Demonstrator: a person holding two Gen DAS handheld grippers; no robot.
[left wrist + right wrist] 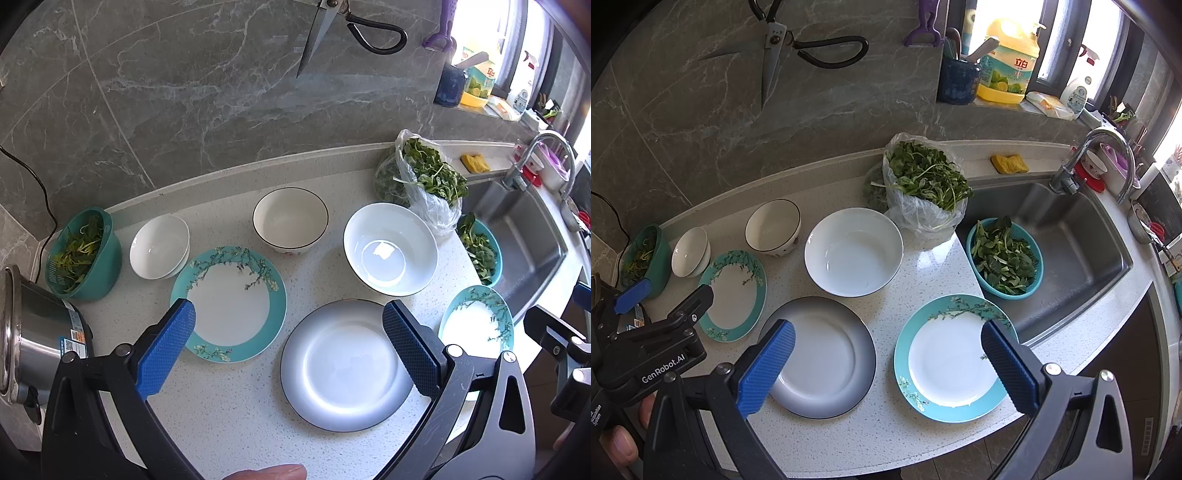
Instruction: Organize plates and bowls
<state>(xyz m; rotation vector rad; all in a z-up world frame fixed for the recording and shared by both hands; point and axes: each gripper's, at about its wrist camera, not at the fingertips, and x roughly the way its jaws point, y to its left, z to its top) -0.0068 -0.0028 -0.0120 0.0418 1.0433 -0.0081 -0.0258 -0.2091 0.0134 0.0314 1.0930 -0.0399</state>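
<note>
While the white counter (pixel 886 435) ends in a rounded edge just under both tools, bare counter shows only in thin gaps between the dishes. Past the right gripper's (pixel 888 363) far finger, the sink (pixel 1082 258) drops away.

Both grippers hover above the counter, tilted down, jaws spread wide and holding nothing. The left gripper (pixel 288 341) hangs over the space between two plates.

Between the right jaws sit the grey-rimmed plate (pixel 820 354) and a teal flower plate (pixel 955 358), apart from each other, the teal one close to the sink. Beyond them stands the big white bowl (pixel 854 251). Out past the left jaws lie the second teal plate (pixel 229 304), then the black-rimmed bowl (pixel 290 219), then the small white bowl (pixel 159 246). All the dishes look empty, clean and shiny.
</note>
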